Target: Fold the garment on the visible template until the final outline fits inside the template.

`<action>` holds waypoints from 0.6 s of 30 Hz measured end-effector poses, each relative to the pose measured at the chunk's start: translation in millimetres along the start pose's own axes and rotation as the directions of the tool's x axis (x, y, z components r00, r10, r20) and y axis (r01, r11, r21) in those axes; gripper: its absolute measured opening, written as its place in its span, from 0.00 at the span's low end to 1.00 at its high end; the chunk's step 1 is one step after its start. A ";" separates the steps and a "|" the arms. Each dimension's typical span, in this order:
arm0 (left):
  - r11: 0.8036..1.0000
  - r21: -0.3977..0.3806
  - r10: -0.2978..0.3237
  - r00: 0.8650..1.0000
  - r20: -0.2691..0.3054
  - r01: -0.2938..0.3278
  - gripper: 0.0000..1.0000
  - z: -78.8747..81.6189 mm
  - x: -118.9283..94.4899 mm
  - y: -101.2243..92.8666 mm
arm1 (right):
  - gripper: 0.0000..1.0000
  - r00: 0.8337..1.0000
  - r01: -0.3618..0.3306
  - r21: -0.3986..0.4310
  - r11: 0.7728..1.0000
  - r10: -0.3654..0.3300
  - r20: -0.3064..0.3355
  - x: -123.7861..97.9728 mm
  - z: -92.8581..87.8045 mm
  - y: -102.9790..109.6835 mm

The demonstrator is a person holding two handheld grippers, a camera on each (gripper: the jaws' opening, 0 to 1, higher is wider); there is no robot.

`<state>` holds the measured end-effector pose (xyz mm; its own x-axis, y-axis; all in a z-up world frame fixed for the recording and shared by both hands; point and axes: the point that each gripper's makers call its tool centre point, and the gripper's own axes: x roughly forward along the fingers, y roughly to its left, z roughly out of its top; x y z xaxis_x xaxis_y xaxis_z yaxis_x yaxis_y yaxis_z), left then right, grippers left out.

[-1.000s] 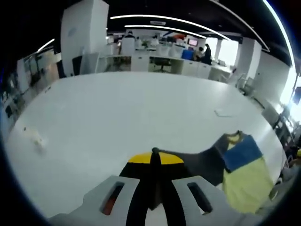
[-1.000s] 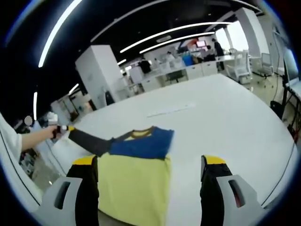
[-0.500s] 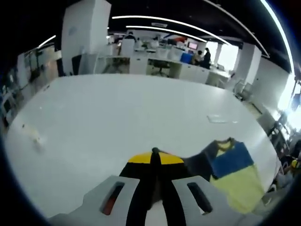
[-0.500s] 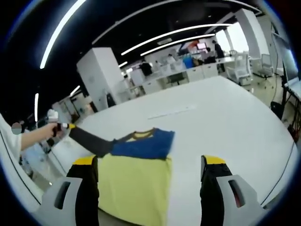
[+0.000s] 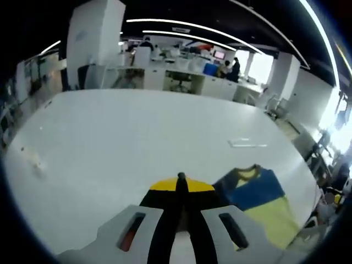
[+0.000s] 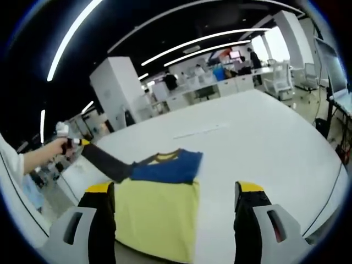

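A garment lies flat near the edge of the white table (image 6: 264, 143). It has a blue top (image 6: 168, 168), a yellow body (image 6: 157, 217) and a dark grey sleeve (image 6: 104, 161). The sleeve is stretched out to the left, up to my left gripper (image 6: 81, 143), held in a person's hand. In the left gripper view my left gripper (image 5: 180, 184) is shut on the dark sleeve (image 5: 223, 187), which leads right to the garment (image 5: 258, 201). My right gripper (image 6: 175, 190) is open, its jaws wide apart on either side of the yellow body.
A thin pale strip (image 6: 201, 130) lies on the table beyond the garment's collar, also seen as the strip (image 5: 247, 144). A small white object (image 5: 34, 160) sits at the table's left. Office desks, chairs and people stand far behind. The table edge runs just below the garment's hem.
The left gripper view has swung, so the garment now sits nearer its middle and looks smaller. The sleeve's held end has risen slightly. My right gripper has stayed put and open.
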<state>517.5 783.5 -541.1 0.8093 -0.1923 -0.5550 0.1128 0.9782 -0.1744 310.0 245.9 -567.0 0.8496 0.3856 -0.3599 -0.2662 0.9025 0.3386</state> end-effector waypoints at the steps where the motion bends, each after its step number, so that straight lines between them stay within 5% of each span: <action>1: 1.000 -0.003 -0.005 1.000 0.002 0.005 0.00 0.8 -0.3 -3.0 | 0.89 1.000 0.001 0.000 1.000 -0.001 0.001 -0.8 -0.1 -0.3; 18: 0.997 -0.022 -0.074 0.997 0.034 0.075 0.00 20.1 -9.2 -47.0 | 0.88 1.000 0.009 0.015 1.000 -0.009 0.011 -16.7 -7.2 -3.1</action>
<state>516.4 740.9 -511.5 0.8179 -0.2617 -0.5123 0.1604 0.9590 -0.2337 293.3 238.1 -568.3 0.8569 0.3751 -0.3536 -0.2516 0.9030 0.3482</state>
